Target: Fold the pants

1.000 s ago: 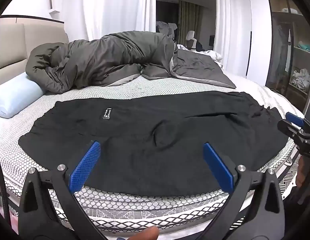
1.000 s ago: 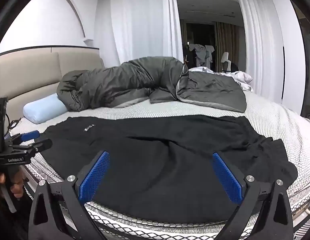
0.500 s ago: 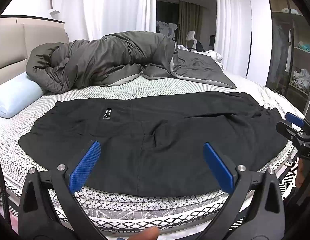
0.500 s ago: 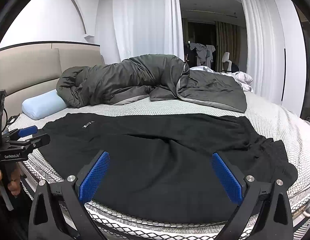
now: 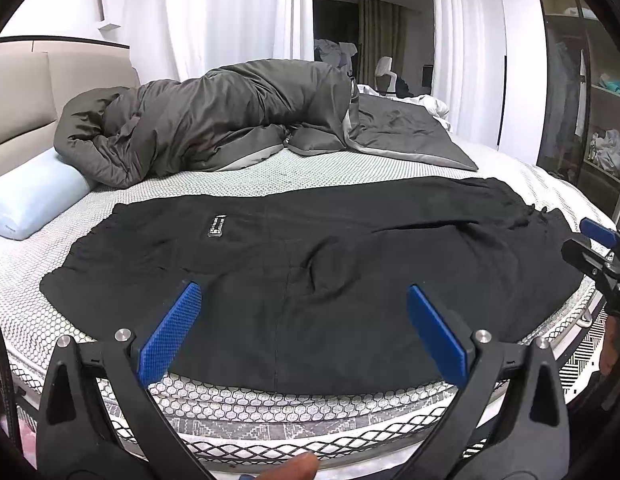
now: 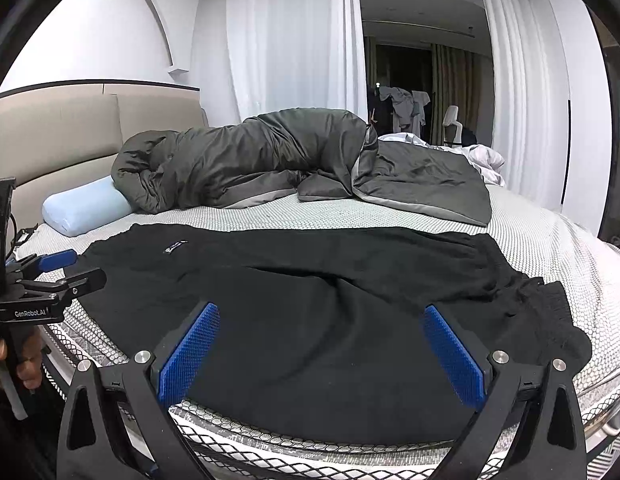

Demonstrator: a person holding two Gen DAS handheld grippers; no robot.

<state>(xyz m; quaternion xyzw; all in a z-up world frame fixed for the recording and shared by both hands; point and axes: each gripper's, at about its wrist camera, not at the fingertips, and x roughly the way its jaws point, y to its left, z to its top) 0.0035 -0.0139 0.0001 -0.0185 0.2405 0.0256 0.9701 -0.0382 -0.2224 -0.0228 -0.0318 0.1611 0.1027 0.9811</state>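
Black pants (image 5: 310, 264) lie spread across the near part of the bed, waistband and small label (image 5: 216, 225) to the left, leg ends bunched at the right (image 6: 549, 312). My left gripper (image 5: 304, 320) hovers open over the pants' near edge, nothing between its blue pads. My right gripper (image 6: 321, 344) is open too, above the near edge further right. Each gripper shows in the other's view: the right one (image 5: 601, 248) at the right rim, the left one (image 6: 58, 272) at the left rim.
A grey duvet (image 5: 214, 128) is heaped along the far side of the mattress (image 5: 270, 400). A light blue pillow (image 5: 30, 200) rests by the beige headboard (image 6: 50, 132). White curtains hang behind; shelves (image 5: 605, 128) stand at the right.
Both grippers have shifted only slightly relative to the bed; the right one rose a little. The pants lie as before and both stay open.
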